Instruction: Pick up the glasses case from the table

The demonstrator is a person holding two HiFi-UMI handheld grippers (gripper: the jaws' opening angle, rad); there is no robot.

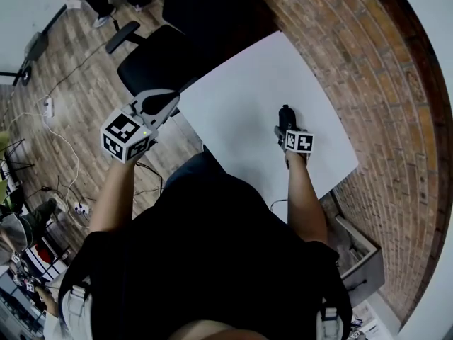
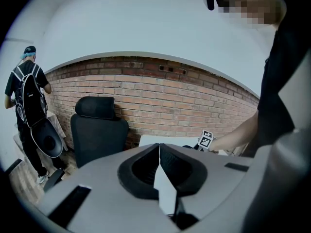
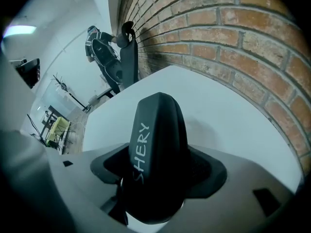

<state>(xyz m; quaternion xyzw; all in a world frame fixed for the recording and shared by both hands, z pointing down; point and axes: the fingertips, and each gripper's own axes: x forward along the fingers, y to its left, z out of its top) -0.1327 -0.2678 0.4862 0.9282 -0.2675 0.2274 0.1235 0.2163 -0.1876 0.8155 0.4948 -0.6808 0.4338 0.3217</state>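
Observation:
The glasses case [image 3: 158, 144] is black with pale lettering along its side, and it sticks out forward between the jaws of my right gripper [image 3: 155, 178], which is shut on it. In the head view the case [image 1: 285, 113] and the right gripper [image 1: 284, 128] are over the right part of the white table [image 1: 248, 91]. Whether the case touches the tabletop I cannot tell. My left gripper [image 1: 160, 103] is held off the table's left edge, above the floor, and its jaws [image 2: 159, 152] are shut with nothing between them.
A black office chair [image 1: 152, 59] stands at the table's far left corner. A brick wall [image 1: 354, 69] runs along the table's right side. Cables lie on the wooden floor [image 1: 64, 91]. A person with a backpack [image 2: 28, 98] stands further off.

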